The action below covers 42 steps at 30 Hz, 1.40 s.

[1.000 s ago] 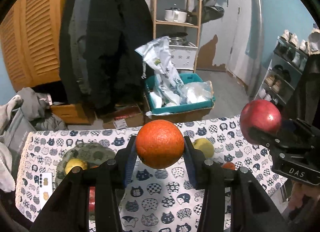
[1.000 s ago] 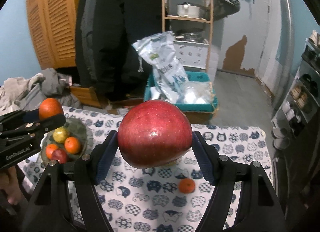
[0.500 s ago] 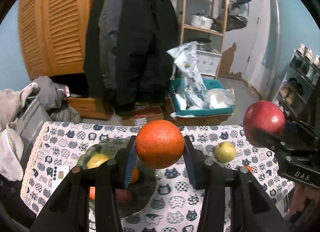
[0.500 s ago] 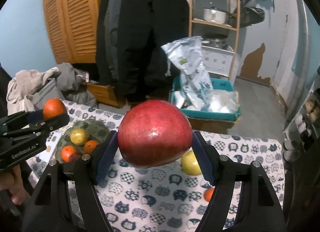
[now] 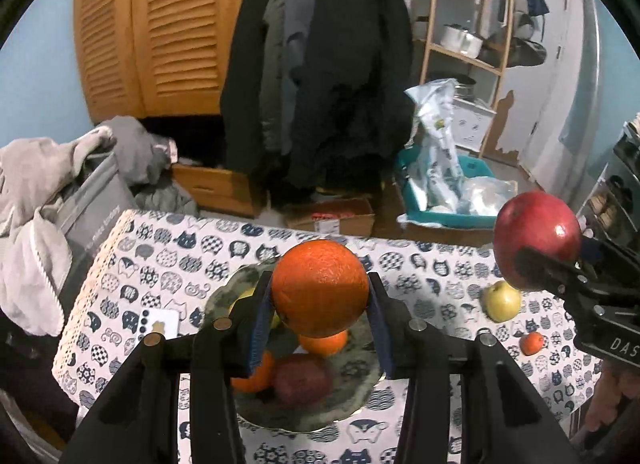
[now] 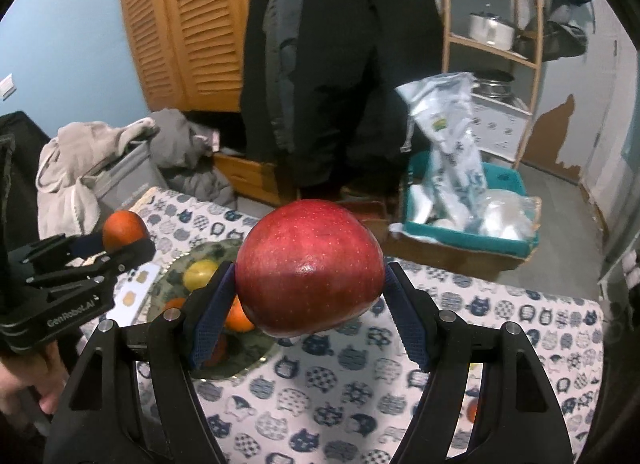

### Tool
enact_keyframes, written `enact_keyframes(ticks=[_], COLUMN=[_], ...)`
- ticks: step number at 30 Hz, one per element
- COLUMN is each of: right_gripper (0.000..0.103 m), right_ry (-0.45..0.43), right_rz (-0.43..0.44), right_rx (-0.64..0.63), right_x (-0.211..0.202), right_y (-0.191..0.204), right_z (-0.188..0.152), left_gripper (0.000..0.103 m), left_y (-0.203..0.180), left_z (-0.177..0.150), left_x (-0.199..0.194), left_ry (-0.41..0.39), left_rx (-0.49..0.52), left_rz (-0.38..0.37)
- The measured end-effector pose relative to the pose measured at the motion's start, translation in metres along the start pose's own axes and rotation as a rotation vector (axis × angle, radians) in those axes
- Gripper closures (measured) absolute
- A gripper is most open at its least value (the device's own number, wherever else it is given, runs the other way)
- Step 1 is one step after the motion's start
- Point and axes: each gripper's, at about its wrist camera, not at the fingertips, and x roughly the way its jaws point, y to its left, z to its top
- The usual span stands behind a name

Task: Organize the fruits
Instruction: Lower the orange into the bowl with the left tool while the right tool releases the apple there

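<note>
My left gripper is shut on a large orange and holds it above a grey-green plate. The plate holds a red apple, small oranges and a yellow fruit. My right gripper is shut on a big red apple, in the air to the right of the plate; it also shows in the left wrist view. A yellow-green apple and a small tangerine lie on the cat-print tablecloth at the right.
A white card lies left of the plate. Beyond the table's far edge are a grey bin with clothes, hanging coats, a teal crate with bags and a wooden shelf.
Both grippers have swung left with their fruit. The plate now lies right under the left gripper's orange, and the right gripper's apple has come closer to the plate.
</note>
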Motion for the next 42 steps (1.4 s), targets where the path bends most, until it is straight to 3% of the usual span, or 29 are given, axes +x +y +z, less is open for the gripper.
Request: enact_keyframes(ticks=[15,33,35,37,42], right_gripper=[0.029,0.029,0.029,0.029,0.029], right_ry=[0.097,0.22,0.228,0.235,0.244], right_rz=[0.093,0.086,0.088,0.09,0.094], right_rx=[-0.011,-0.006,0.001,0.005,0.012], right_x=[0.064,0.119,0.121,0.123,0.127], right_y=[0.044,0.045,0.043,0.042,0.041], right_z=[-0.003,-0.029,-0.031,-0.032,-0.033], left_gripper=[0.058,0.056,0.052,0.036,0.032], left_y=[0.047,0.054,0.053,0.054,0.057], left_z=[-0.027,-0.05,-0.051,-0.05,-0.05], left_x=[0.064,0.12,0.121,0.119,0.114], left_ry=[0.152,0.31,0.309,0.298,0.297], left_rx=[-0.067,-0.083,-0.079,-0.082,-0.09], left_rz=[0.012,0.015,0.018,0.025,0.03])
